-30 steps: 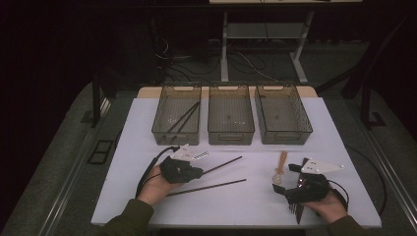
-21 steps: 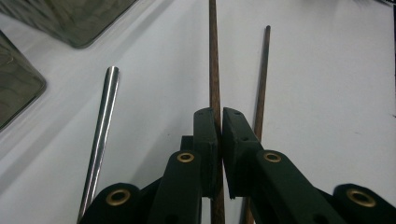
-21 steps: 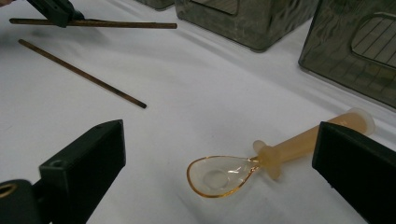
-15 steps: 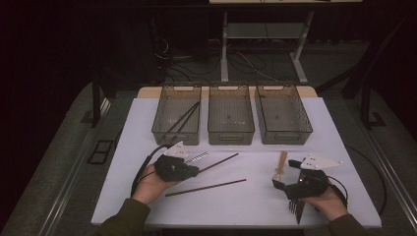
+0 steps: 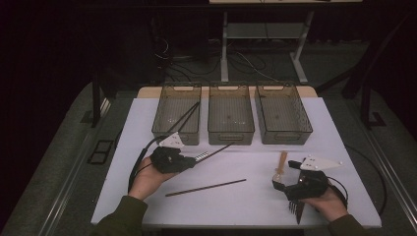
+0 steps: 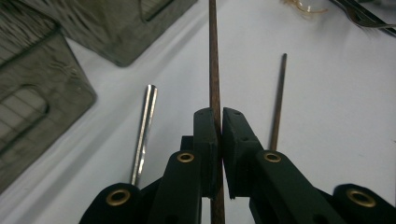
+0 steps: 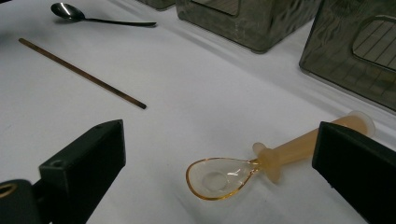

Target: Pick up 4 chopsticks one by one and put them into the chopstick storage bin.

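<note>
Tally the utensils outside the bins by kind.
Chopsticks: 2, the held chopstick in the left gripper and the loose chopstick
Spoons: 2, the metal spoon and the amber spoon
Forks: 1, the fork under the right hand, partly hidden
Total: 5

The white table point(image 5: 344, 132) carries three bins point(image 5: 230, 115), a chopstick point(image 5: 206, 187) and an amber spoon point(image 5: 281, 164).

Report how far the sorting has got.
Done: chopsticks already lean in the left bin. In hand: the left gripper is shut on one chopstick. Left: another chopstick, the metal spoon and the amber spoon between the right gripper's open fingers.
</note>
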### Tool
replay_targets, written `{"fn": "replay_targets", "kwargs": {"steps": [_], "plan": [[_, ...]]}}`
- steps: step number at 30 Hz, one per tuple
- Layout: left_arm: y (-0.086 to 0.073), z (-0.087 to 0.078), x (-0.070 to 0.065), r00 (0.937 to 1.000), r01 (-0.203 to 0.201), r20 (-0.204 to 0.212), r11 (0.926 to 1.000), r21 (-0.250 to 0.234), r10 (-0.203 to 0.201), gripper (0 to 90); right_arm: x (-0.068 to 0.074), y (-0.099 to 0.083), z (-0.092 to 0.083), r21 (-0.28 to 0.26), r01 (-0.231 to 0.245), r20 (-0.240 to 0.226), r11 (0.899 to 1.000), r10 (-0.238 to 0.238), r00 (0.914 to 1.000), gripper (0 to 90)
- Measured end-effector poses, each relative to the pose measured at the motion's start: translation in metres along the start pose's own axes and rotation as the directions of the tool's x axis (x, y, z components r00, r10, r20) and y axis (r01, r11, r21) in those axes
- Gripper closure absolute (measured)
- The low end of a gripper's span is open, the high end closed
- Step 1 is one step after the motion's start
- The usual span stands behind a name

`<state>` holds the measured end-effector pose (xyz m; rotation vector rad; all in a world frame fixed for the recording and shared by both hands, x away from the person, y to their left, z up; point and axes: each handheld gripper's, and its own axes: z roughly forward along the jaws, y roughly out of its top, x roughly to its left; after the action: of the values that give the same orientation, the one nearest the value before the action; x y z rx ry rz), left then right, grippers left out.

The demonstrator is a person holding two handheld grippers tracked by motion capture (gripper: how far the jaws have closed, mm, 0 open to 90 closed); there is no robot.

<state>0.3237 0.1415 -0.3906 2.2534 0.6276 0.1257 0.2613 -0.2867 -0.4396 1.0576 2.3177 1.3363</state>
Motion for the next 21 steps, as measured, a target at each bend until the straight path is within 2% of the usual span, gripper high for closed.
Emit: {"fn": "replay_targets", "kwargs": {"steps": [13, 17, 21], "plan": [[0.015, -0.008, 0.018, 0.9985, 0.03, -0.046, 0.9991, -0.031, -0.031, 85.1, 0.0, 0.0, 0.001, 0.005, -0.009, 0.007, 1.0, 0.009, 0.9999, 2.4], [0.02, -0.01, 0.023, 0.9972, 0.023, -0.071, 0.9995, -0.022, -0.024, 85.1, 0.0, 0.0, 0.001, 0.004, -0.011, 0.004, 1.0, 0.011, 0.9999, 2.5], [0.026, -0.015, 0.032, 0.9949, 0.046, -0.088, 0.9982, -0.038, -0.049, 85.2, 0.0, -0.001, 0.001, 0.004, -0.013, 0.004, 1.0, 0.013, 0.9999, 2.5]]}}
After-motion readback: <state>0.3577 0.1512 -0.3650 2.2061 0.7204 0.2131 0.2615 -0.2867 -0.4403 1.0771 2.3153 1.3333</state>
